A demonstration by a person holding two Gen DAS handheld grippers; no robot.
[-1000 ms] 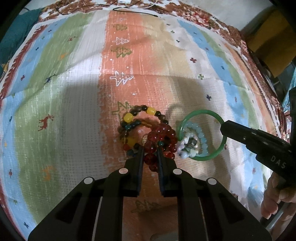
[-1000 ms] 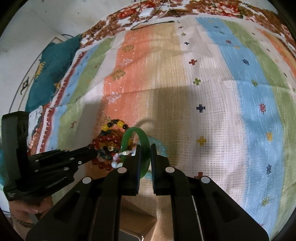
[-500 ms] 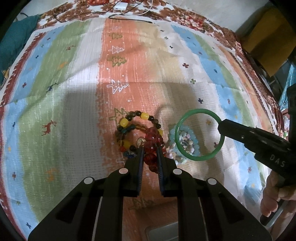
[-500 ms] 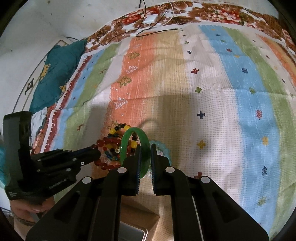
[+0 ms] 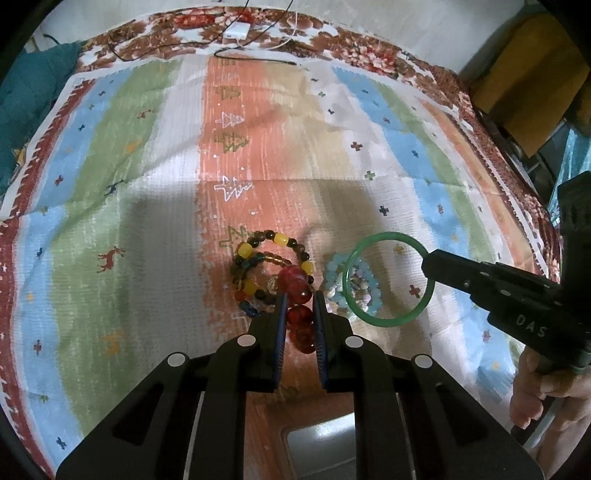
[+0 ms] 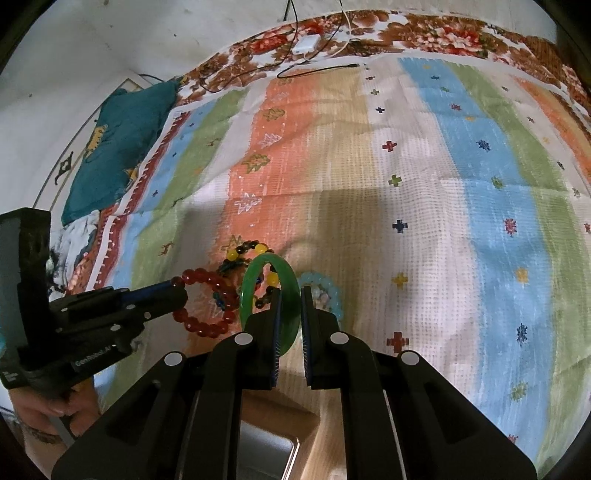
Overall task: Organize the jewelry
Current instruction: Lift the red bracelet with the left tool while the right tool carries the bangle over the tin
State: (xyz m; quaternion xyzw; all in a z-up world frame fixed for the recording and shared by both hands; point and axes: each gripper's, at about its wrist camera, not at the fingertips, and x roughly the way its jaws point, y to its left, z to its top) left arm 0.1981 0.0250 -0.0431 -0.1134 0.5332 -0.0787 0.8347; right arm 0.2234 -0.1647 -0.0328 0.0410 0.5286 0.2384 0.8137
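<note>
My left gripper (image 5: 299,295) is shut on a red bead bracelet (image 5: 301,314), held above the striped cloth; the bracelet also shows in the right wrist view (image 6: 207,302). My right gripper (image 6: 290,291) is shut on a green jade bangle (image 6: 286,280), also lifted; the bangle shows as a ring in the left wrist view (image 5: 388,278). On the cloth below lie a dark and yellow bead bracelet (image 5: 258,254) and a pale blue bead bracelet (image 5: 334,271) with small light beads inside it.
The striped cloth (image 5: 147,221) covers the surface. A grey metal tray (image 5: 317,450) on a wooden base sits at the near edge below the grippers. A white charger with cables (image 5: 236,31) lies at the far edge. A teal cushion (image 6: 122,140) is far left.
Both grippers have risen, lifting the red bracelet and the green bangle off the pile. The other bracelets stay on the cloth. The tray has come into view below.
</note>
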